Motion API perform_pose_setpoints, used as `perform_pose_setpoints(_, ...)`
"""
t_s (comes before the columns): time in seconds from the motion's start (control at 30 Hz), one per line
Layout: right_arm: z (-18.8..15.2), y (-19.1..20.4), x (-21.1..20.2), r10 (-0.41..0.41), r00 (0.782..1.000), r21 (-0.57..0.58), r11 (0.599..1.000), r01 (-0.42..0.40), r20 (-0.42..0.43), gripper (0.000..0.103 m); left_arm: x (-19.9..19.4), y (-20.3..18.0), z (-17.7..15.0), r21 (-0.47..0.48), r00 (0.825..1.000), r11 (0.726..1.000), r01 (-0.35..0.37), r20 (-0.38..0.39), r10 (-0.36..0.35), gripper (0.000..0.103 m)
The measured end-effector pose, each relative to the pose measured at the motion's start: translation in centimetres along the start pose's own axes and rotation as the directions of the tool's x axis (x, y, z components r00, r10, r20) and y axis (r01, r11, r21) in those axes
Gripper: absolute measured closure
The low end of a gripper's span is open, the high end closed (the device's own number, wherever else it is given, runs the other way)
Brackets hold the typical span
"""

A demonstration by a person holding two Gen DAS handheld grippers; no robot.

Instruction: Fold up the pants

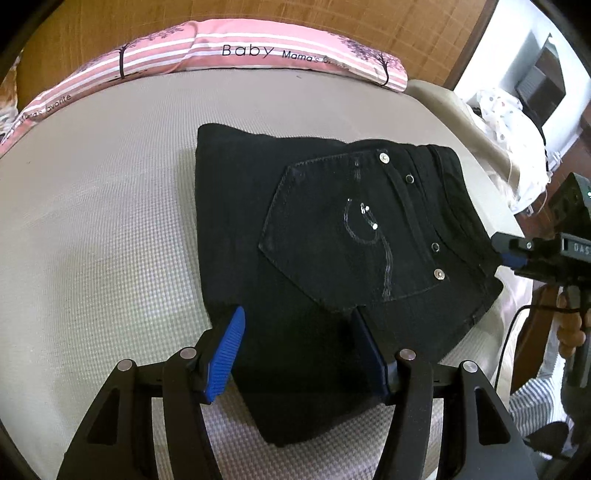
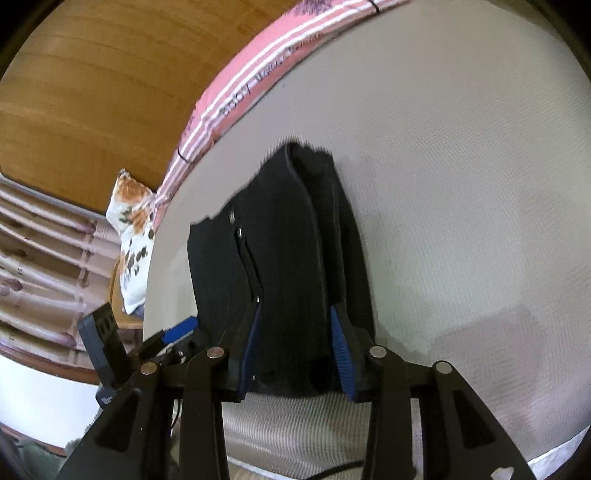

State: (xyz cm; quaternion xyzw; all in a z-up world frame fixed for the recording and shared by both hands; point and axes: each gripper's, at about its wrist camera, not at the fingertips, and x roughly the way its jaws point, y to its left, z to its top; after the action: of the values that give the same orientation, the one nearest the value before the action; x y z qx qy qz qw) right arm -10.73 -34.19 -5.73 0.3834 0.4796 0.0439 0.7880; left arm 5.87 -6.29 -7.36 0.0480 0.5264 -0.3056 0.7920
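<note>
A: Where are the pants?

B: The black pants (image 1: 332, 236) lie folded into a compact bundle on the grey mattress (image 1: 110, 221) of the bed, centre of the left wrist view, back pocket (image 1: 354, 236) facing up with its rivets showing. A pink striped pillow (image 1: 207, 48) runs along the top of that frame against a wooden headboard (image 1: 92, 26).

A: And the left hand-held gripper?

B: The left hand-held gripper (image 1: 299, 332) sits at the lower centre, its blue pads spread apart, one on each side of the near edge of the bundle. The cloth lies between them, but the pads do not press on it.

A: The right one?

B: In the right wrist view the right hand-held gripper (image 2: 297, 332) is at the lower centre with the pants (image 2: 288, 258) between its pads. The jaws are narrow; whether the pads pinch the cloth I cannot tell, as the picture is blurred. It also shows at the right edge of the left wrist view (image 1: 517, 254), just beside the waistband.
</note>
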Motion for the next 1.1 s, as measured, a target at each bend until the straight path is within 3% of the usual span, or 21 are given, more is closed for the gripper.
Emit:
perform_pose_setpoints(0.07, -0.1, 0.4, -0.1, -0.05, 0.999, -0.023, 0.998, 0.051, 0.019, 0.089, 0.1, 0.2, -0.1, -0.011, 1.0, 1.0, -0.002, -0.001, 0.002, 0.042)
perform_pose_setpoints(0.17, -0.2, 1.3, -2.0, 0.019, 0.997, -0.025, 1.0, -0.017, 0.069, 0.093, -0.5, 0.3, -0.4, -0.018, 1.0, 1.0, 0.002, 0.009, -0.001, 0.042)
perform_pose_setpoints(0.27, -1.0, 2.8, -3.8, 0.008, 0.994, -0.075, 0.997, 0.001, 0.111, 0.093, -1.0, 0.3, -0.7, -0.021, 1.0, 1.0, 0.016, 0.02, -0.015, 0.042)
perform_pose_setpoints(0.37, -1.8, 2.4, -3.3, -0.042, 0.994, -0.079, 0.996, 0.05, 0.098, 0.093, -1.1, 0.3, -1.0, -0.01, 1.0, 1.0, 0.007, 0.009, -0.007, 0.042)
perform_pose_setpoints(0.5, -2.8, 0.5, -0.3, -0.151, 0.987, -0.077, 0.985, 0.155, 0.045, 0.094, -0.2, 0.1, -1.6, 0.043, 0.998, 0.997, -0.059, -0.029, 0.061, 0.04)
perform_pose_setpoints(0.7, -2.2, 0.6, 0.2, -0.148, 0.989, -0.073, 0.986, 0.15, 0.029, 0.093, 0.1, 0.7, -1.3, 0.002, 0.997, 0.998, -0.068, -0.039, 0.068, 0.037)
perform_pose_setpoints(1.1, -1.6, 1.4, -0.4, -0.196, 0.978, -0.049, 0.979, 0.2, 0.067, 0.07, -0.3, 0.4, -1.4, -0.013, 0.995, 0.995, -0.1, -0.028, 0.1, 0.034)
